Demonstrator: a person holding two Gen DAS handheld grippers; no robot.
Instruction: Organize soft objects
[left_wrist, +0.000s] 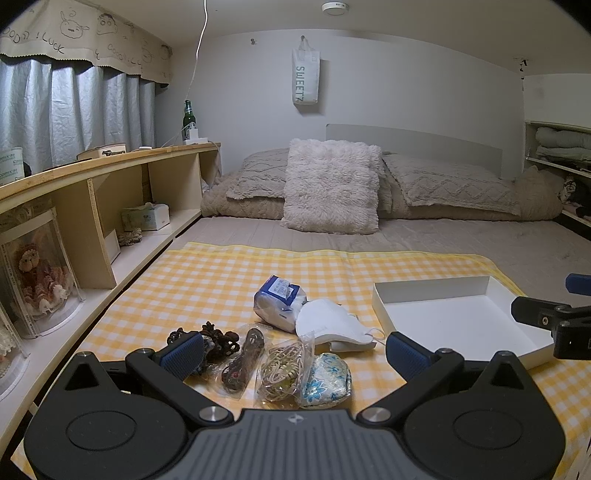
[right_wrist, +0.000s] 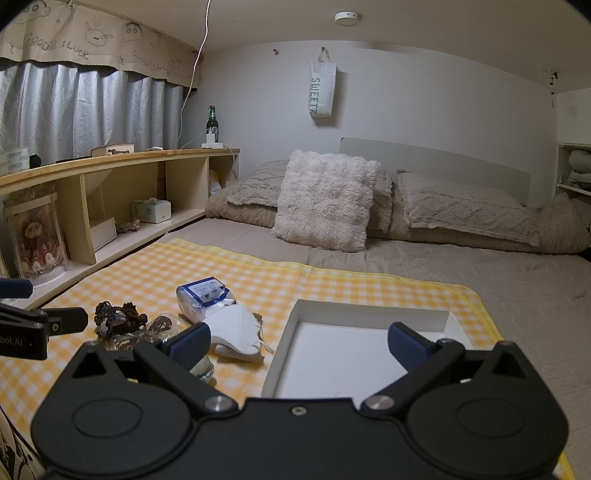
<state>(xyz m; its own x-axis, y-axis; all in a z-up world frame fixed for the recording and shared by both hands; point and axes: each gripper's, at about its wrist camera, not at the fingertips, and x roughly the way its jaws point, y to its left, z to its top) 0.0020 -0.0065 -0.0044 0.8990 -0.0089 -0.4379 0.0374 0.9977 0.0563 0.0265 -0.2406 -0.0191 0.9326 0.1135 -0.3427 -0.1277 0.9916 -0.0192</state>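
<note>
Both tools apart: L tool (left_wrist: 293, 352) over crinkly bagged cords (left_wrist: 282, 369), R tool (right_wrist: 299, 345) over rectangular white box (right_wrist: 373, 319).

Dark brown frilly hair ties (left_wrist: 218, 338) — partly behind the left claw's left blue-padded finger (left_wrist: 184, 355) | floral blue fabric pouch (right_wrist: 203, 367) — mostly hidden behind right claw's left finger | shallow white cardboard tray (right_wrist: 354, 354) — near edge covered by right claw's body | small print on blue-white tissue pack (left_wrist: 279, 300) too small to read
</note>
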